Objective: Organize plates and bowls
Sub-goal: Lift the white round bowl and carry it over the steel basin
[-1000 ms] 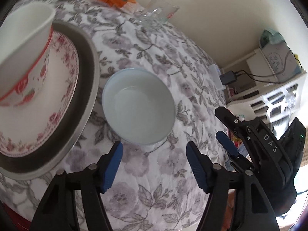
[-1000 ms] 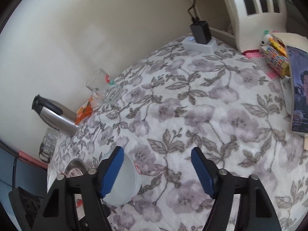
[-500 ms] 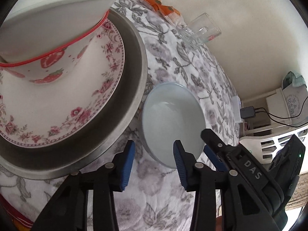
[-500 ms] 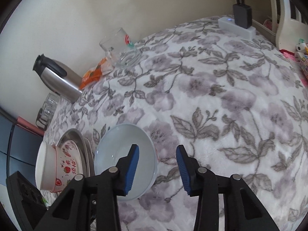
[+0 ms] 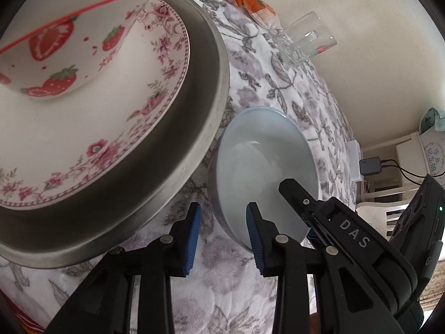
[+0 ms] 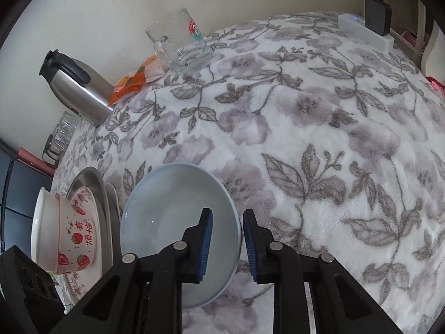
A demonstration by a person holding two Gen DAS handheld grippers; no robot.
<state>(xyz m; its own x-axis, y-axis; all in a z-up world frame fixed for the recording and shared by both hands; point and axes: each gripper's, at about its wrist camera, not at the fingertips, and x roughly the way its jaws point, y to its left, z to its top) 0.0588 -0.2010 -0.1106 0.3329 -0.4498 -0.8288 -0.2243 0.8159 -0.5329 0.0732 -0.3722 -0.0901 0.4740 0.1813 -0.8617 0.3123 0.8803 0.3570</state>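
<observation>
Strawberry bowl (image 5: 52, 41) on floral plate (image 5: 125, 128) on metal tray (image 5: 194, 139); plain bowl (image 5: 267, 172) just right.

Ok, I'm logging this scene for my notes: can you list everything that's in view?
blue bowl: 1, pale blue, on the cloth beside the tray
strawberry bowl: 1, white and red, on the floral plate
floral plate: 1, white with pink flowers, in the tray
tray: 1, silver metal, on the cloth
glass mug: 1, clear, by the wall
jug: 1, steel with black top, by the wall
snack packets: at least 2, orange, between jug and mug
small glasses: count unclear, clear, past the jug
power strip: 1, white, far edge
adapter: 1, black, on the strip
tablecloth: 1, white with grey-purple flowers
left gripper: black, blue pads, straddling the blue bowl's rim, jaws just closing
right gripper: same, at the rim's other side
</observation>
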